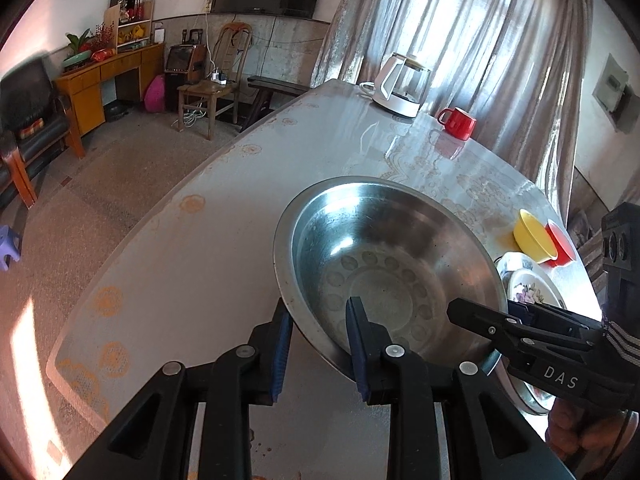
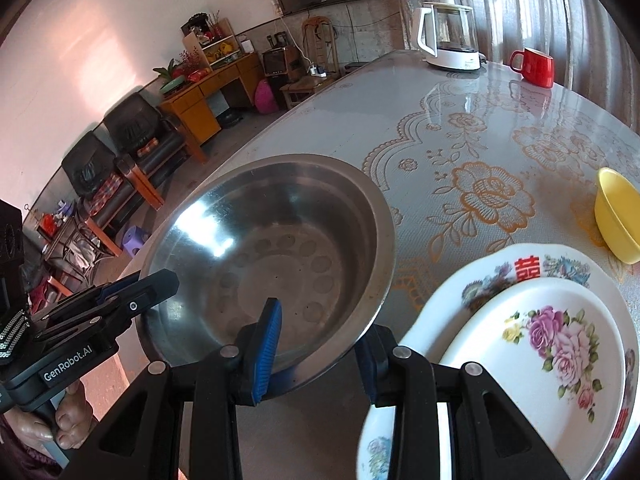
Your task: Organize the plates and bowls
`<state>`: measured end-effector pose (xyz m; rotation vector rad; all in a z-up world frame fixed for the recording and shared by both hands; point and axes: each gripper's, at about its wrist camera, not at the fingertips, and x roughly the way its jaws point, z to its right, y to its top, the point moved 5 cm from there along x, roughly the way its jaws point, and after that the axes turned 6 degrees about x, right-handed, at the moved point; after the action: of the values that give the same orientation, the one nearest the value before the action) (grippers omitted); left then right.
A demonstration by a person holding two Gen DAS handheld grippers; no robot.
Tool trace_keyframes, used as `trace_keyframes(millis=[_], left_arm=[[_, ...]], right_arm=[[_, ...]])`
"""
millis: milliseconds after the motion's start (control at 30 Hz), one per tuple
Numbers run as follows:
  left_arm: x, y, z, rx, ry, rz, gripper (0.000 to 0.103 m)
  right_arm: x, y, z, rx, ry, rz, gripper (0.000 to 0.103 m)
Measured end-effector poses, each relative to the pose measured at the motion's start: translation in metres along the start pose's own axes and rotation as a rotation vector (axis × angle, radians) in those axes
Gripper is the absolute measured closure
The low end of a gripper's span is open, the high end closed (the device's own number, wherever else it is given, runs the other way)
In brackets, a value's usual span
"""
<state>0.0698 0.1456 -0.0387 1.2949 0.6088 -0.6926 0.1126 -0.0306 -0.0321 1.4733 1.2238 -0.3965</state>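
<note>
A wide steel basin point(image 1: 384, 264) point(image 2: 272, 248) sits near the table's front edge, held by both grippers. My left gripper point(image 1: 318, 344) is shut on its near-left rim, one blue pad inside the wall and one outside. My right gripper point(image 2: 316, 356) is shut on the near-right rim the same way. To the right of the basin, a small flowered plate point(image 2: 540, 340) lies stacked on a larger flowered plate point(image 2: 500, 268). Behind them lean a yellow bowl point(image 2: 618, 216) and a red bowl point(image 1: 560, 242).
A glass kettle point(image 2: 448, 36) and a red mug point(image 2: 534, 66) stand at the table's far end by the curtain. The floral tablecloth point(image 2: 480, 140) covers the table. The table's left edge point(image 1: 168, 216) drops to the floor, with chairs and a desk beyond.
</note>
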Motion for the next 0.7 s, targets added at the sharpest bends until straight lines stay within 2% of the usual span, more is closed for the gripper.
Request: trace_keyframes(millis=[333, 500, 567, 700], left_arm=[[0.001, -0.003, -0.002, 0.009, 0.032, 0.005, 0.075], [-0.01, -0.001, -0.007, 0.02, 0.075, 0.043, 0.071], [-0.013, 0.002, -0.008, 0.024, 0.079, 0.055, 0.068], [-0.019, 0.007, -0.009, 0.02, 0.084, 0.072, 0.068]], right_arm=[[0.001, -0.006, -0.001, 0.001, -0.003, -0.006, 0.066], [-0.006, -0.007, 0.003, 0.015, 0.008, 0.006, 0.064], [-0.013, -0.008, 0.005, 0.017, 0.012, 0.02, 0.062], [-0.024, -0.008, 0.011, 0.035, 0.024, 0.046, 0.062]])
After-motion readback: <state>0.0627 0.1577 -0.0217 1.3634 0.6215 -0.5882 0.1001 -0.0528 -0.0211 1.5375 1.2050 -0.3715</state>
